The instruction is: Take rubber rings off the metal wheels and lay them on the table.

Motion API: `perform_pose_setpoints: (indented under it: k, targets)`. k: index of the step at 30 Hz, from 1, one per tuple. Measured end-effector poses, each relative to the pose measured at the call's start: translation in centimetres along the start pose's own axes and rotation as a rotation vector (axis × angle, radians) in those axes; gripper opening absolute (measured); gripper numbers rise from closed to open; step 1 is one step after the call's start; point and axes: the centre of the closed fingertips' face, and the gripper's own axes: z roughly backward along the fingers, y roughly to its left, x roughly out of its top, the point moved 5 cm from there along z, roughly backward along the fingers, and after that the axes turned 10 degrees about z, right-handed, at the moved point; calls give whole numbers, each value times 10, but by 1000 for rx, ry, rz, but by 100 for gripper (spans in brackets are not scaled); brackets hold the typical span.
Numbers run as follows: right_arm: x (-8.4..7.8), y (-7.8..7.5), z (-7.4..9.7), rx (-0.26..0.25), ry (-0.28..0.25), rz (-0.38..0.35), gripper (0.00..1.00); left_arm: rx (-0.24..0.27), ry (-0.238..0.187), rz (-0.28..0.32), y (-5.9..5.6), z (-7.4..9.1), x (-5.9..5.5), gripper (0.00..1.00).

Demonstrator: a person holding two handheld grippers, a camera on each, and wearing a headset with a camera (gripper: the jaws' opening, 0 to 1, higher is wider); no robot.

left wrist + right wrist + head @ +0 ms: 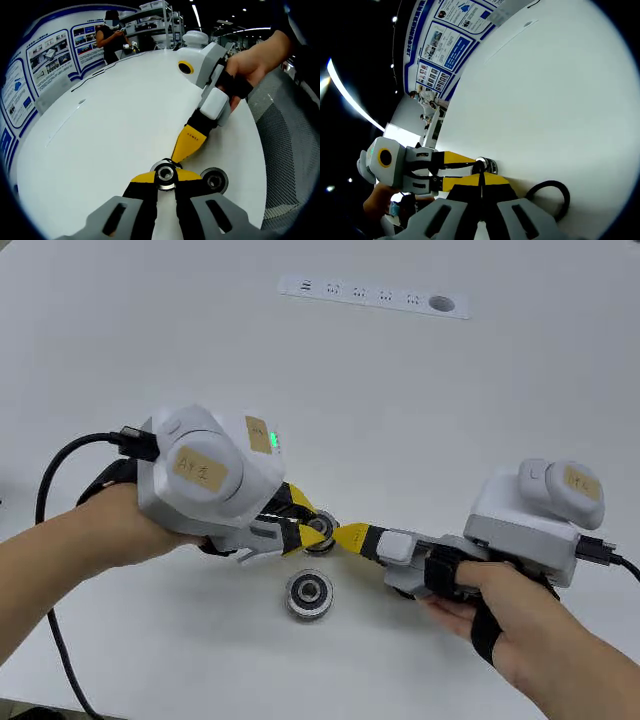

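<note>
Wheel (165,175) sat clamped in the jaws of the left gripper (316,532), just over the table (450,390). The right gripper (347,536) had its jaws pinched together at the rim; best to peel the ring (156,170) sideways, left steady.

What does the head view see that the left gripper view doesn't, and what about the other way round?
The head view adds the white power strip at the far end of the table and the black cable running from the left gripper. The left gripper view adds wall posters, shelves and a person standing far off. Both share the left gripper's jaws shut on one metal wheel, the right gripper with its yellow tip against it, and a second wheel lying on the table.
</note>
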Motion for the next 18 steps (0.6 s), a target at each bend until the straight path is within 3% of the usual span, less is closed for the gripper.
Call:
perform_pose_setpoints:
  k: [5, 8, 15, 18]
  targets:
    - [1, 2, 0, 1, 11, 36, 0, -2, -2, 4, 0, 0, 0, 12]
    - [2, 4, -1, 3, 17, 112, 0, -2, -3, 4, 0, 0, 0, 12]
    - [2, 4, -1, 9, 22, 112, 0, -1, -4, 3, 0, 0, 0, 12]
    - [3, 7, -2, 10, 25, 156, 0, -1, -4, 3, 0, 0, 0, 12]
